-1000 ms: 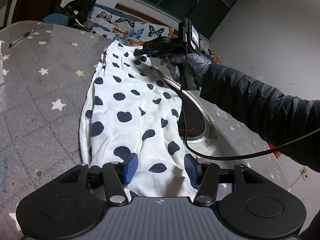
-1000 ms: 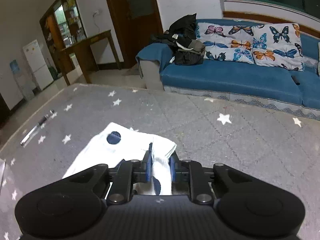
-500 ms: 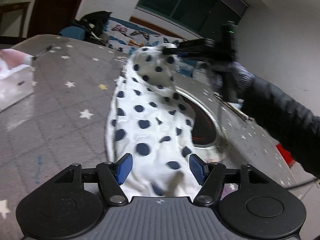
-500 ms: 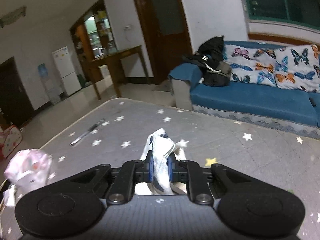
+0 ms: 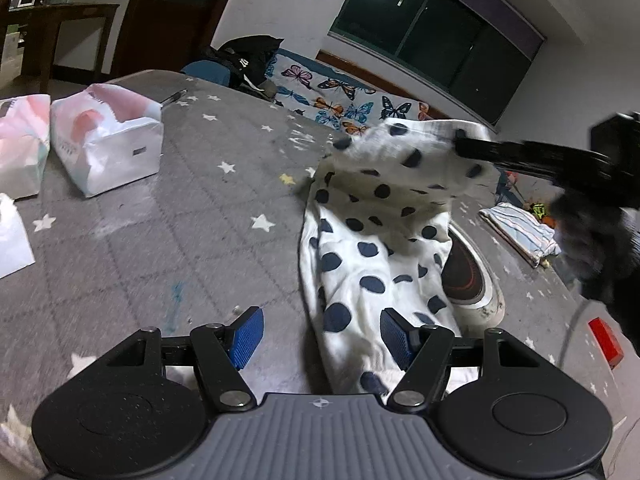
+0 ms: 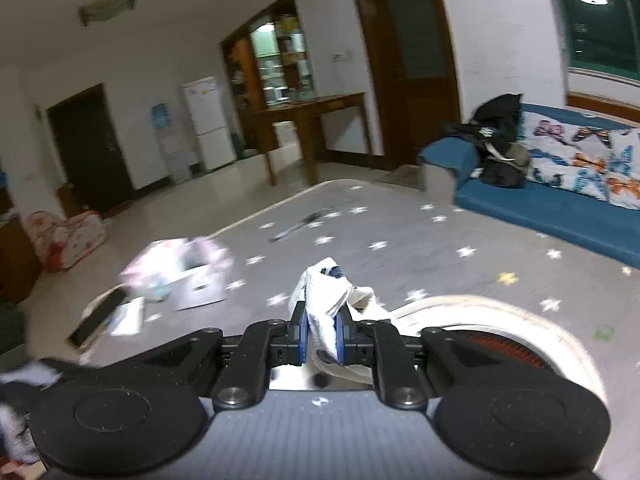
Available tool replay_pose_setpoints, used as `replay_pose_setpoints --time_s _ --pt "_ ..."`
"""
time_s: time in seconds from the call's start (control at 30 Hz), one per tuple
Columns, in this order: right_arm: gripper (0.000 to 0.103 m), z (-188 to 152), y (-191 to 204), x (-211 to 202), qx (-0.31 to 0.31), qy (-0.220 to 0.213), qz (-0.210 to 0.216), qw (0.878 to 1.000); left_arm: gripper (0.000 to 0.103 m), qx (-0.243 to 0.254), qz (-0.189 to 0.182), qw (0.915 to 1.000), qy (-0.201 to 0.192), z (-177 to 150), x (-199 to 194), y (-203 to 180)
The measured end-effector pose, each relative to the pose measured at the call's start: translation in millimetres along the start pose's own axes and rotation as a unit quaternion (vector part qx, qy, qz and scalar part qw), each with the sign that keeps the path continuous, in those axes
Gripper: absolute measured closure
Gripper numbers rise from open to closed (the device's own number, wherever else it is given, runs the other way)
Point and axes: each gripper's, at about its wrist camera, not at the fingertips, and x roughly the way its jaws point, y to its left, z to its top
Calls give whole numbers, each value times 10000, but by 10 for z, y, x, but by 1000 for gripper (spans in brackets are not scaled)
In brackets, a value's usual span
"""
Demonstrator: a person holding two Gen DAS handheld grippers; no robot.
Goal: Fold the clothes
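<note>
1. My right tongs (image 6: 322,338) are clamped tight on a bunched edge of the spotted garment (image 5: 372,256); the white cloth fills the narrow gap between the blue pads (image 6: 303,338) and pokes out past them toward 12 o'clock.
2. In the left view those same right tongs (image 5: 464,145) come in from 3 o'clock and hold the far end of the garment up off the grey star-patterned cover (image 5: 160,240).
3. The rest of the garment hangs down from that raised end and lies along the cover toward 6 o'clock, its near end reaching under my left tongs.
4. My left tongs (image 5: 322,338) stand wide apart and grip nothing; the near end of the garment lies by the right-hand pad (image 5: 396,338), toward 3 o'clock.
5. White bags (image 5: 108,148) sit on the cover at 10 o'clock, well apart from the garment.
6. A round heater (image 5: 474,280) lies beside the garment at 3 o'clock.
</note>
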Motion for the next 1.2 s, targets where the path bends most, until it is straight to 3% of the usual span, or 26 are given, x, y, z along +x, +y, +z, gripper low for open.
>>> replay_pose_setpoints --time_s 0.27,0.57,0.77,0.87,1.2 --pt "91 -480 777 -362 -1143 -8 570 9918 35 -109 155 9998 -102 -45 -122 105" --pt "86 -1157 1294 -462 -2764 476 740 9570 35 -46 269 9992 -278 -6 -226 90" --pt "73 -1396 1429 -492 -3076 815 891 9438 33 58 230 9989 -410 64 -277 35" --pt "73 -1406 1433 -531 -2986 873 918 9459 33 95 157 9989 -441 80 -287 4" --pt "73 -1182 1337 -431 -2106 728 798 9716 36 324 -293 9975 -556 125 -284 -187"
